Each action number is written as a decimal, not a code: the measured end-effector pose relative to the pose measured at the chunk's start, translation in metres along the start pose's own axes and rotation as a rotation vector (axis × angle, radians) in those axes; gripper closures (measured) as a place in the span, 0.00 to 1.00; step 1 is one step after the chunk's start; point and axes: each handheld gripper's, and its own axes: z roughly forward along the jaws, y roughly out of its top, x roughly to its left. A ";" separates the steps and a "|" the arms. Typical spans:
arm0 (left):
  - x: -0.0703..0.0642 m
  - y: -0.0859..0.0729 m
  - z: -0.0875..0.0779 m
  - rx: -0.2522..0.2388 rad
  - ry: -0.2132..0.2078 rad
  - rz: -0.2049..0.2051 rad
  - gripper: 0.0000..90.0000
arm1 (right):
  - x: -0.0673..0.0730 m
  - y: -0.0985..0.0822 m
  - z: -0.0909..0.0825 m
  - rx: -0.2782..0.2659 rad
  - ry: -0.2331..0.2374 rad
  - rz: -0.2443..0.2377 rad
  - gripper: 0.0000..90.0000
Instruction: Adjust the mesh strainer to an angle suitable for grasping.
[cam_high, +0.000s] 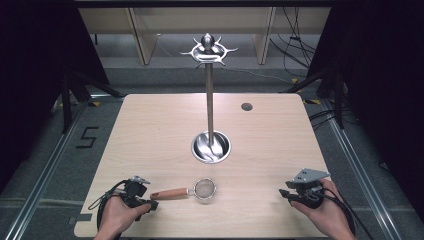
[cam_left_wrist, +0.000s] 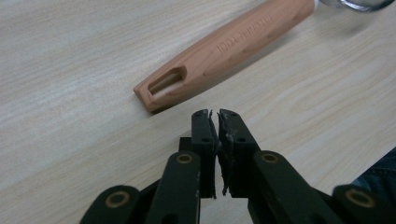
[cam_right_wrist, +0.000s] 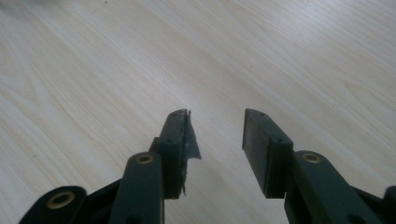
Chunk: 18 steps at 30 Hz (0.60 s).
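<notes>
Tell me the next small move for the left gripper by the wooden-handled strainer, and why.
Probably open the left gripper first. Its jaws stand shut with nothing between them, just short of the slotted end of the small metal mesh strainer's light wooden handle, which lies flat on the pale wooden table. Shut jaws cannot take the handle, so they likely need to spread before easing forward around it.

The left gripper (cam_left_wrist: 215, 115) hovers over the table (cam_left_wrist: 70, 56), jaws closed and empty, just short of the wooden handle's (cam_left_wrist: 224, 49) slotted end, apart from it.
</notes>
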 end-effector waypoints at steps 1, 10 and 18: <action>0.000 0.000 0.000 -0.001 -0.004 -0.003 0.95 | -0.001 -0.001 0.000 -0.001 -0.004 0.000 0.70; -0.003 0.003 0.002 0.022 0.011 -0.022 0.99 | -0.006 -0.003 -0.003 0.022 -0.034 -0.006 0.84; 0.004 0.009 0.008 0.049 0.007 -0.057 1.00 | -0.006 -0.002 -0.005 0.020 -0.041 0.018 0.85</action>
